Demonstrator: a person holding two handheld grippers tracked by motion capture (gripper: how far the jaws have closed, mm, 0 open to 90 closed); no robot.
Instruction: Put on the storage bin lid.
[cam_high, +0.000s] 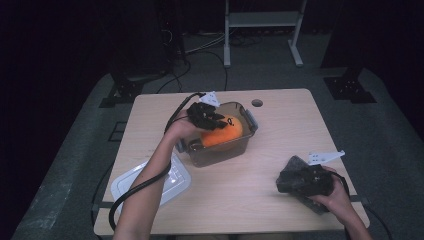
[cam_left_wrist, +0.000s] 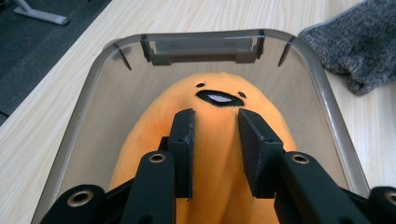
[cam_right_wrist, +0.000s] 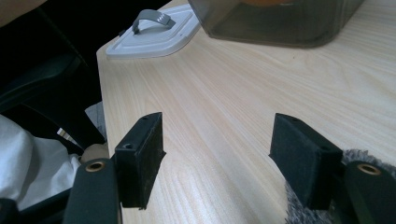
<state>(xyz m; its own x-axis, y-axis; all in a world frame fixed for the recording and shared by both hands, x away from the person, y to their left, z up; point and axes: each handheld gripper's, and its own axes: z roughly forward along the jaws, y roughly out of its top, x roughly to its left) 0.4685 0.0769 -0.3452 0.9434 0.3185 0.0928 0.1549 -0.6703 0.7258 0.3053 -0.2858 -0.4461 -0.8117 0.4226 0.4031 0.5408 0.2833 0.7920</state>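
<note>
Here my left gripper (cam_left_wrist: 215, 140) pinches the orange plush toy (cam_left_wrist: 219, 154) inside the clear box (cam_left_wrist: 336, 126); I should release gently, while my right gripper (cam_right_wrist: 217, 154) rests open nearby.

On my wooden table (cam_high: 280, 125) 1 clear lid (cam_high: 175, 177) with a grey handle lies flat near the front left corner. A grey fuzzy cloth (cam_left_wrist: 359, 44) rests toward the right. Beyond the far edge stands a white metal frame (cam_high: 262, 20).
</note>
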